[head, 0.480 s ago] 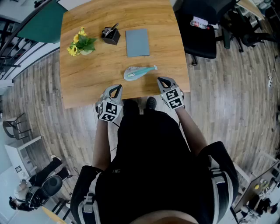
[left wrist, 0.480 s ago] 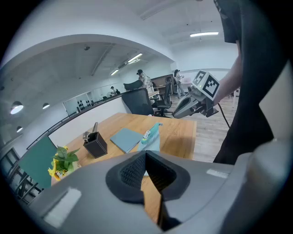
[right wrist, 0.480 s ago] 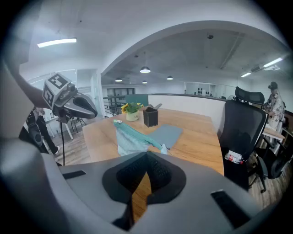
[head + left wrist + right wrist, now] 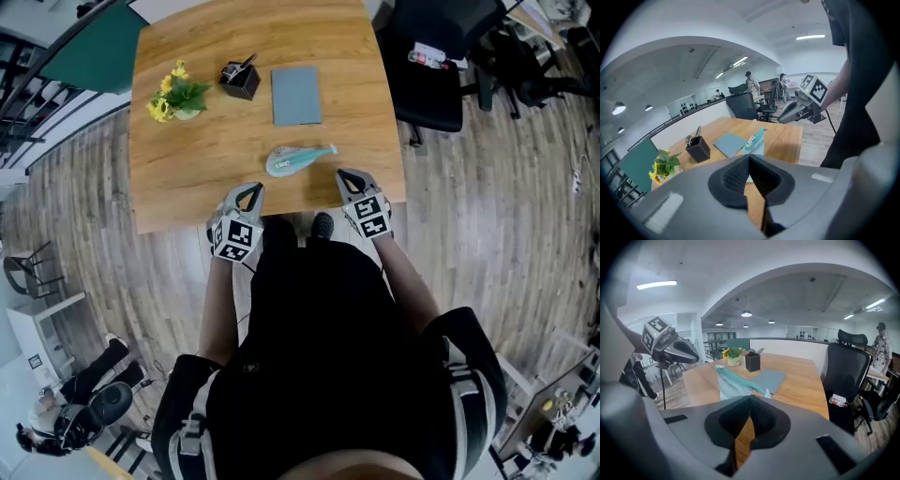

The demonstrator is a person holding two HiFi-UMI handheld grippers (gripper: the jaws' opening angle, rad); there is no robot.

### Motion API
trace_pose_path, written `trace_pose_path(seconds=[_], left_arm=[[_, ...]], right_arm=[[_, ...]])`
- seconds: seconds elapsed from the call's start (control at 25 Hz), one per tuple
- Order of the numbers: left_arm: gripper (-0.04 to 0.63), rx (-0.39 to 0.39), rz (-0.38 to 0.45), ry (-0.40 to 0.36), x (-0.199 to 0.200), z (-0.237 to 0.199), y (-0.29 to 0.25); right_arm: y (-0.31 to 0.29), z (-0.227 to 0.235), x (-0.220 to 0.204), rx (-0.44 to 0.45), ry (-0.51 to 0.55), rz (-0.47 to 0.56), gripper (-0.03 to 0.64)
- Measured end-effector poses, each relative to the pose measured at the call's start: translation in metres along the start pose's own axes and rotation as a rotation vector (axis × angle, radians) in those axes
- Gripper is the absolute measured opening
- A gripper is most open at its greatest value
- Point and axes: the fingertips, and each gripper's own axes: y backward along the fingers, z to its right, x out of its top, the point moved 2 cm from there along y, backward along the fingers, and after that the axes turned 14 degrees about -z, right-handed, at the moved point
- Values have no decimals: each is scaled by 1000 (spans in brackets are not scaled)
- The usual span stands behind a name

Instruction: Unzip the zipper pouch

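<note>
At the near edge of the bench (image 4: 206, 178), both my forearms reach forward from my sides, each carrying one tool, noses tilted forward and moderately downward.

Left hand-held gripper (image 4: 249, 191): tip just over the bench's near edge, marker cube back over the floor. Its own view shows the two jaws clenched together, pads meeting, nothing between them.

Right hand-held gripper (image 4: 349, 176): tip also over the bench edge, set slightly further forward than the left. Jaws pressed together, empty.

Zipper pouch (image 4: 296, 159): lies flat on the bench ahead of and between the two tips, nearer the right one, touching neither. Pale body, teal strip along one long side, one teal end pointing to my right.

Farther back on the bench, well apart from the pouch: a grey-blue flat folder (image 4: 296, 95), a black pen holder (image 4: 239, 78) to its left, and a small pot of yellow flowers (image 4: 175, 94) beyond that.
</note>
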Motion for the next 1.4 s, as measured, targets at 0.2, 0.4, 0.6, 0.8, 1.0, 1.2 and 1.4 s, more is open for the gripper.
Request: trace_pose_path(seconds=[0.2,0.4,0.6,0.8,1.0,1.2,1.4], left_arm=[[22,-2,15,26,0,0,3],[54,0,23,36,-1,-3,4],[86,-3,28,54,-1,-6,5],[123,-7,46,81,2,-10,5],[158,-17,47,98,0,-10,7],[181,-44,82,145,4,-11,7],[213,-69,83,133,7,-10,3]], right_arm=[[0,-3,2,1,1,16,28],[0,-5,4,-2,2,23,65],[1,-3,5,-11,-5,25,120],[0,-2,2,-11,-11,27,164],[1,-5,2,-3,-20,37,216],[1,-5,3,-2,-37,56,275],[2,-5,3,4,-55,74,310]])
